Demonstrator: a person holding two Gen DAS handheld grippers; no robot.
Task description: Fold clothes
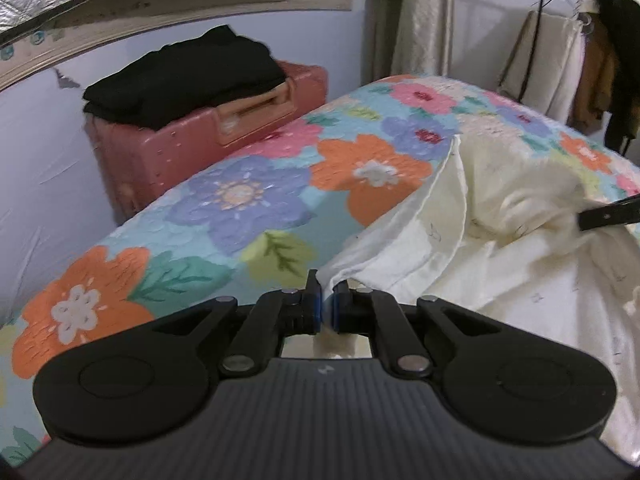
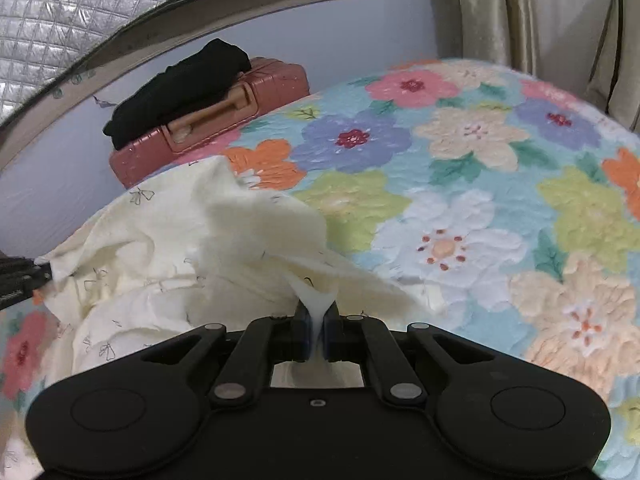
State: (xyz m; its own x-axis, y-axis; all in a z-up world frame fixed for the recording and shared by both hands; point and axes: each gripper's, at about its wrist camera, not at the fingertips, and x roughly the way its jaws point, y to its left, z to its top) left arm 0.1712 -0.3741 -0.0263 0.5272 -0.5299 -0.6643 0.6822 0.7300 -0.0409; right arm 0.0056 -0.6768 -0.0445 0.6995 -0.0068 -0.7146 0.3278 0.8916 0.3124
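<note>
- Left wrist view: the left gripper (image 1: 325, 305) has its jaws clenched on an edge of the cream garment (image 1: 500, 248), which lies crumpled on the flowered bedspread (image 1: 240, 200) to the right. The right gripper's tip (image 1: 608, 213) pokes into the cloth at the right edge. A pink suitcase (image 1: 168, 152) beside the bed carries folded black clothes (image 1: 184, 76).
- Right wrist view: the right gripper (image 2: 317, 332) pinches a fold of the cream garment (image 2: 168, 240), jaws clenched on it. The cloth spreads left over the flowered bedspread (image 2: 460, 200); the left gripper (image 2: 24, 280) grips its far edge.
</note>
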